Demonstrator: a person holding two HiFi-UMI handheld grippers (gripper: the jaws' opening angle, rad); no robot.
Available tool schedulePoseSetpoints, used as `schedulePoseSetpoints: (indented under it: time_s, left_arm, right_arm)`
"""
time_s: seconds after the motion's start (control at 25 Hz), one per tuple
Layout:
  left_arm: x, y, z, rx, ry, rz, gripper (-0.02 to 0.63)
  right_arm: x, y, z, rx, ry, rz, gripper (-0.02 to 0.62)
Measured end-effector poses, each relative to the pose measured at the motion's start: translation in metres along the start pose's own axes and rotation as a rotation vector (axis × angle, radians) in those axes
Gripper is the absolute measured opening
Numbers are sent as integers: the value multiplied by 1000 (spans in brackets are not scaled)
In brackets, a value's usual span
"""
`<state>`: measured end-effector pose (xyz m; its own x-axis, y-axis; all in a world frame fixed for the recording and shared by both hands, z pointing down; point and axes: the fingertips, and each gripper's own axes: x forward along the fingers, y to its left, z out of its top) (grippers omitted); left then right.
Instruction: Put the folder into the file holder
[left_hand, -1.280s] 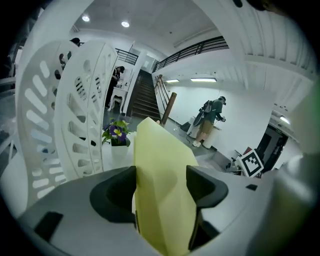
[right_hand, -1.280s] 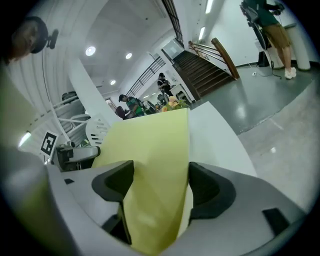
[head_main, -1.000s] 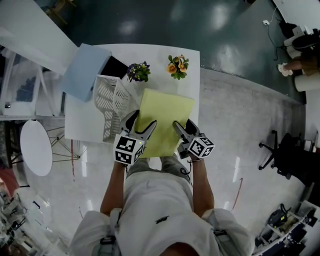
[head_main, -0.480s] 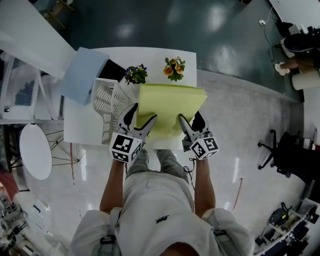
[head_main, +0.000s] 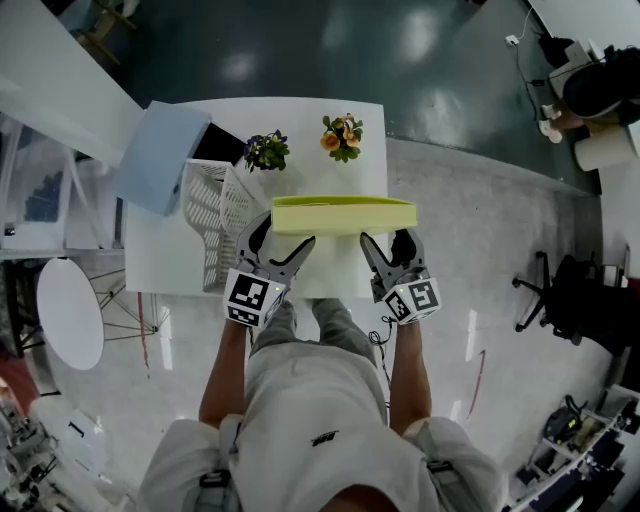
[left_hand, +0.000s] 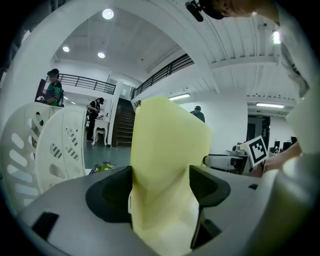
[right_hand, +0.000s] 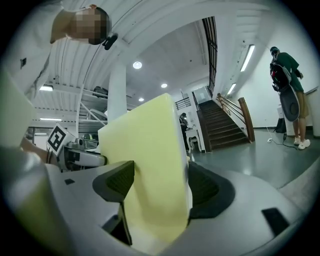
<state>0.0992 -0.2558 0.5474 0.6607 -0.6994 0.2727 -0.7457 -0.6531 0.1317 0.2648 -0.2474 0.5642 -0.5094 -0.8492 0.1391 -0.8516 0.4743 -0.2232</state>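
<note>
As left gripper (head_main: 283, 238) jaws open & right gripper (head_main: 387, 243) jaws close, both gripping folder (head_main: 343, 215) beside file holder (head_main: 215, 215), folder's left end may drop.

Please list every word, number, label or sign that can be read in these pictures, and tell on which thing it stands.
None can be read.
yellow folder: no print visible.
white file holder: no print visible.
square markers: black-and-white patterns only, no letters.
</note>
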Motion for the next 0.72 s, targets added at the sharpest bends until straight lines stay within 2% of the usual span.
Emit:
schedulePoseSetpoints:
  time_s: [0.52, 0.72]
  left_arm:
    - [-11, 9, 3, 166, 44, -41, 367]
    - [-3, 2, 16, 242, 37, -144, 414]
  right_arm:
    - [-8, 9, -2, 22, 5, -62, 339]
    - [-10, 9, -4, 9, -3, -51, 339]
